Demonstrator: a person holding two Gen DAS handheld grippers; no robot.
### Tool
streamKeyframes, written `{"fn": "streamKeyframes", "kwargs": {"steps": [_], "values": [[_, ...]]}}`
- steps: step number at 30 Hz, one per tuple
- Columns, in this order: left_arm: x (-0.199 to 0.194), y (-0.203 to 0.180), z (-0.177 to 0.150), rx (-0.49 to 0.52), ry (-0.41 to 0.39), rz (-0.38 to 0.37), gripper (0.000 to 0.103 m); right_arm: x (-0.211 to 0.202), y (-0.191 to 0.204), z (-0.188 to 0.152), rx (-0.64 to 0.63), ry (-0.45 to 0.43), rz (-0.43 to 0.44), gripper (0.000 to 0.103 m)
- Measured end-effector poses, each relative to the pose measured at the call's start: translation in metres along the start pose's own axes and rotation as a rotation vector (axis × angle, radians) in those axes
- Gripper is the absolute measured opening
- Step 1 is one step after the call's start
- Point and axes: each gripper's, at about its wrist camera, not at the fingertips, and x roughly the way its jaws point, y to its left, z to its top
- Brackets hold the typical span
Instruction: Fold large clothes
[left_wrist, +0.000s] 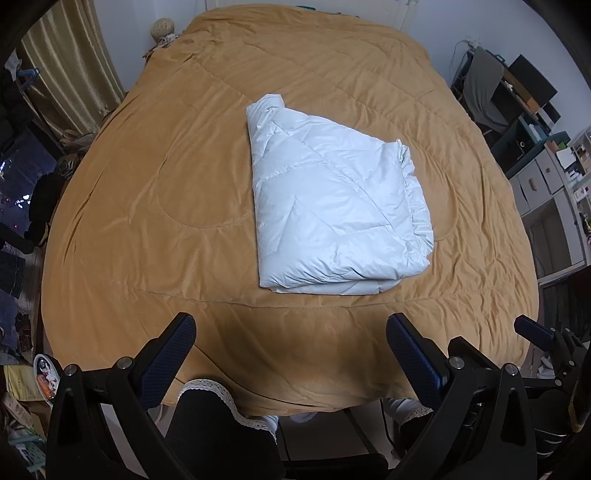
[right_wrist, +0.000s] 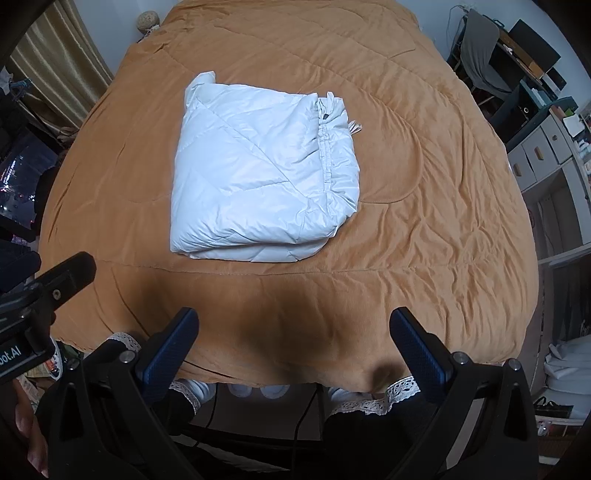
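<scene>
A white quilted padded garment (left_wrist: 332, 206) (right_wrist: 258, 173) lies folded into a thick squarish bundle in the middle of the tan bed cover (left_wrist: 166, 206) (right_wrist: 424, 206). Its gathered edge faces right, its folded edge faces me. My left gripper (left_wrist: 291, 347) hangs open over the near edge of the bed, well short of the bundle, nothing between its blue pads (left_wrist: 173, 350). My right gripper (right_wrist: 295, 343) is also open and empty, held back at the near bed edge. The right gripper's tip (left_wrist: 535, 332) shows at the right of the left wrist view.
Shelves and drawers (left_wrist: 546, 177) (right_wrist: 546, 147) line the right wall beside a draped chair (right_wrist: 480, 51). Curtains (left_wrist: 70, 74) and clutter stand on the left. A person's lace-trimmed dark clothing (right_wrist: 369, 402) and light shoes (right_wrist: 258, 391) show below the bed edge.
</scene>
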Motion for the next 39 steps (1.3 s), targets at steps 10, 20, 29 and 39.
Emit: {"fn": "streamKeyframes", "kwargs": {"steps": [10, 20, 29, 39], "values": [[-0.0001, 0.0004, 0.0008, 0.001, 0.001, -0.001, 0.103, 0.0002, -0.0003, -0.0003, -0.002, -0.002, 0.002, 0.103], [0.0031, -0.0013, -0.0029, 0.009, 0.008, -0.001, 0.103, 0.0016, 0.0014, -0.0012, -0.006, 0.008, 0.003, 0.103], [0.0034, -0.0006, -0.0004, 0.017, 0.014, -0.002, 0.103, 0.0024, 0.0027, -0.0023, -0.005, 0.013, 0.004, 0.103], [0.0038, 0.0002, 0.0006, 0.019, 0.017, -0.002, 0.103, 0.0033, 0.0018, -0.0025, -0.008, 0.017, 0.004, 0.103]]}}
